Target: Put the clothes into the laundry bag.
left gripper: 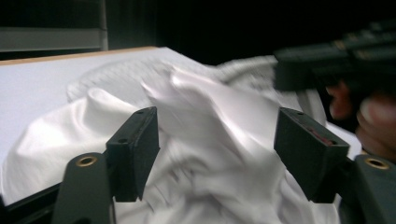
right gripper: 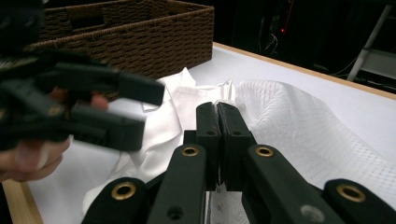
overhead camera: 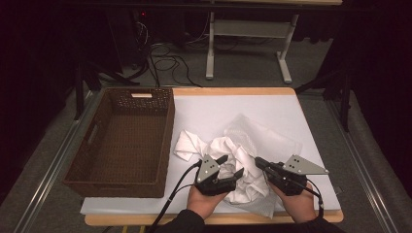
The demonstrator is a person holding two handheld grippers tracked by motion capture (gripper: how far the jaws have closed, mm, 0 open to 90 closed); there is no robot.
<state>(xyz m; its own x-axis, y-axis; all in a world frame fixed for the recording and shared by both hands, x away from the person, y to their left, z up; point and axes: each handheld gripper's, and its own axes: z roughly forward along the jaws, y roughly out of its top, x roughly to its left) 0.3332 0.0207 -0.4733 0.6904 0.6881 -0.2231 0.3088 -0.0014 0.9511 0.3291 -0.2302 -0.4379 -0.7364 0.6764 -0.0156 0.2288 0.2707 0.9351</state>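
A crumpled heap of white cloth lies on the white table cover, with a smooth piece toward the basket and a waffle-textured piece behind it. My left gripper hangs at the heap's near side with its jaws spread wide. In the left gripper view the cloth bulges between the pads without being pressed. My right gripper comes in from the right, and its jaws are pressed together on a thin fold of the cloth at their tips.
A brown wicker basket with nothing in it stands on the left of the table, its side close to the cloth. The white cover lies bare beyond and right of the heap. Cables and a table frame are on the floor behind.
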